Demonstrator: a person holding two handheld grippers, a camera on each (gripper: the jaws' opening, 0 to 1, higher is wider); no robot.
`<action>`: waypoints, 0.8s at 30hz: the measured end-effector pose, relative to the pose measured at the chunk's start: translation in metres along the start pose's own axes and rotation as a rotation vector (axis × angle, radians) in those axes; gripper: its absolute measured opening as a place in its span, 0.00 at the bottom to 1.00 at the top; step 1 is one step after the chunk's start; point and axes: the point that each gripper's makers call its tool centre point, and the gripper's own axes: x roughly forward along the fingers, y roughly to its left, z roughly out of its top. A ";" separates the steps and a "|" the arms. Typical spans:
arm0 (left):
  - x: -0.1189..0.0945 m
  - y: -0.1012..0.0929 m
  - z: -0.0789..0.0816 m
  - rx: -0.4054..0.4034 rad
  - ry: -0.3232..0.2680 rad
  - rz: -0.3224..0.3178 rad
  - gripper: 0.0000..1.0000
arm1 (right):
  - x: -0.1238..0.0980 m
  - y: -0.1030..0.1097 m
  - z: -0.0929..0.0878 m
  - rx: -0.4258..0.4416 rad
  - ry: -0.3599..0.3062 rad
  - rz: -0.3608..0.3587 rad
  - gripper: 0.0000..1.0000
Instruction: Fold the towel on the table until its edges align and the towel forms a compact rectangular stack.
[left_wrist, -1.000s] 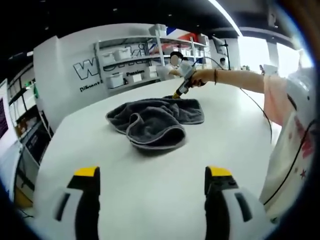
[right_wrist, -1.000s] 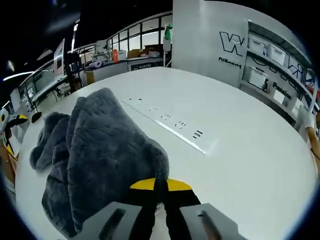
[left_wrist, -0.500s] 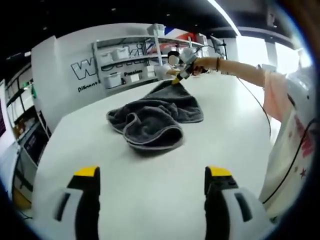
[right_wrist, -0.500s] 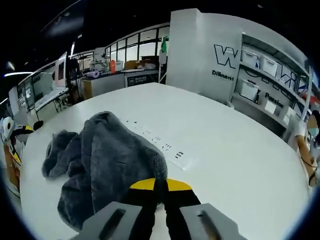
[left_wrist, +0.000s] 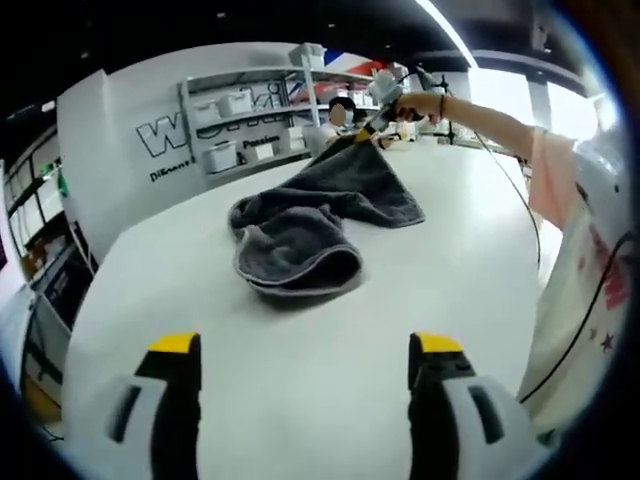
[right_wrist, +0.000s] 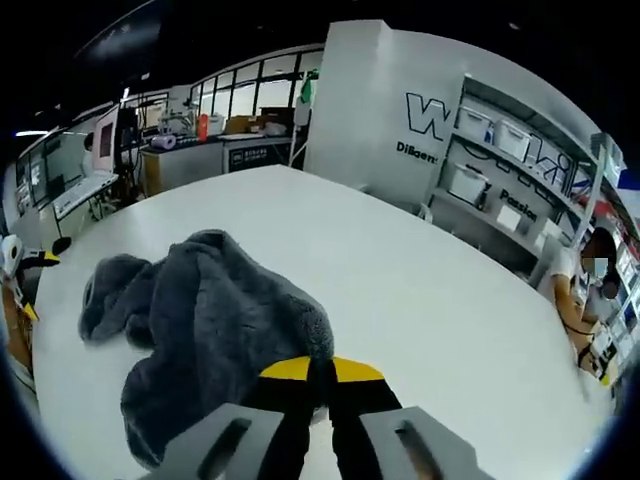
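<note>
One dark grey plush towel (left_wrist: 310, 225) lies partly crumpled on one round white counter (left_wrist: 300, 370), one corner raised off the surface. The right gripper (right_wrist: 320, 372) has its two yellow-tipped fingers (right_wrist: 285, 369) pinched closed on that raised corner. The left gripper (left_wrist: 305, 350) holds its two fingers (left_wrist: 175, 345) spread wide and empty, well short of the towel.

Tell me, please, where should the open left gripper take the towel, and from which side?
Probably the rolled hem of the towel nearest the left gripper, approached low across the table. That fold bulges up, free, while the right gripper lifts the far corner.
</note>
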 end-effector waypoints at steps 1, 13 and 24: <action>0.000 0.000 0.000 0.001 0.001 -0.001 0.89 | -0.001 -0.003 -0.001 0.002 0.002 -0.005 0.05; -0.003 -0.002 -0.001 0.017 0.008 0.014 0.89 | -0.023 -0.050 -0.036 0.027 0.077 -0.135 0.05; -0.007 -0.004 0.000 0.026 0.006 0.017 0.89 | -0.022 -0.093 -0.080 0.053 0.192 -0.230 0.05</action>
